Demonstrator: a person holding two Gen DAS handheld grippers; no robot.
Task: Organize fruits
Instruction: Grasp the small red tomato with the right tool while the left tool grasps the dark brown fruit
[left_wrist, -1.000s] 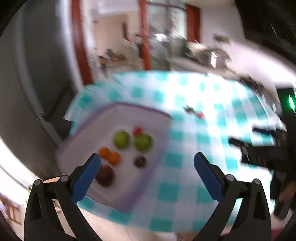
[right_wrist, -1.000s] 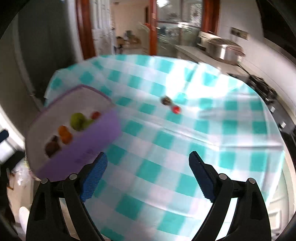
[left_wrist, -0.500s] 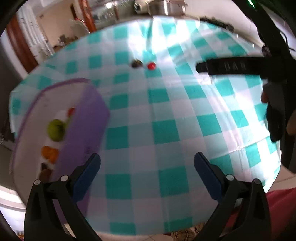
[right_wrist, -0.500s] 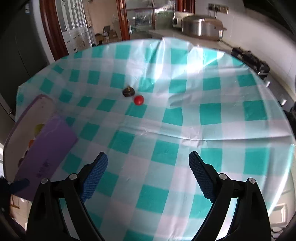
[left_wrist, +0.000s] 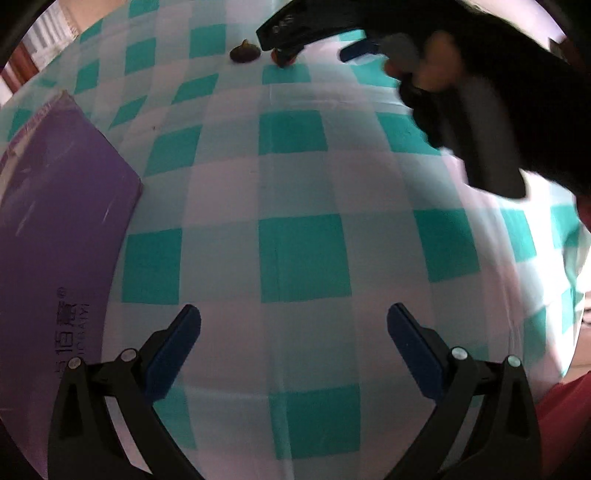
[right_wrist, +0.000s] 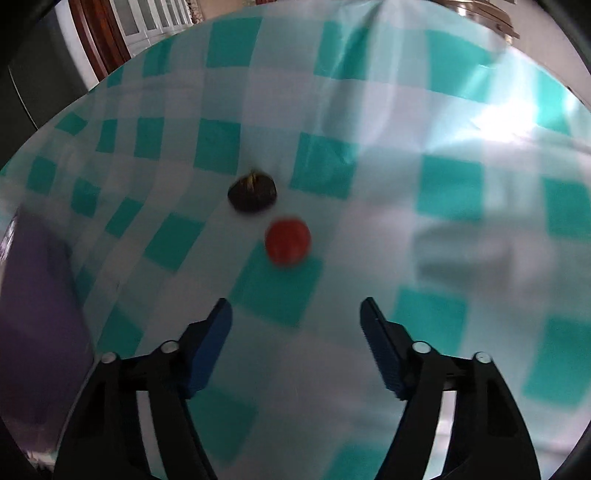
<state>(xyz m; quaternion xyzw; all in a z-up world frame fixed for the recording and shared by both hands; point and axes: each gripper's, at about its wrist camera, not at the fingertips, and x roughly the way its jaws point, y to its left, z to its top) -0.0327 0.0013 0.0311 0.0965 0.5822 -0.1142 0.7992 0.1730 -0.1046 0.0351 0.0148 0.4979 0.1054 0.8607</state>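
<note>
A small red fruit (right_wrist: 288, 240) and a dark brown fruit (right_wrist: 252, 194) lie side by side on the teal-and-white checked cloth (right_wrist: 443, 221). My right gripper (right_wrist: 295, 314) hovers just short of the red fruit; its jaws are closing with nothing between them. In the left wrist view the dark fruit (left_wrist: 243, 51) sits at the far end, and the red fruit (left_wrist: 282, 59) peeks from under the right gripper (left_wrist: 325, 37), held by a hand. My left gripper (left_wrist: 293, 321) stands open over bare cloth, beside the purple box (left_wrist: 55, 229). The box's contents are hidden.
The purple box (right_wrist: 33, 295) lies along the left side of the table. A dark cabinet and a brown door frame (right_wrist: 107, 37) stand beyond the table's far left edge. A metal pot (right_wrist: 484, 14) sits behind the table.
Both grippers have come down and forward toward the cloth. The right one has neared the two loose fruits and its jaws have narrowed. The box has slid to the left edge of both views.
</note>
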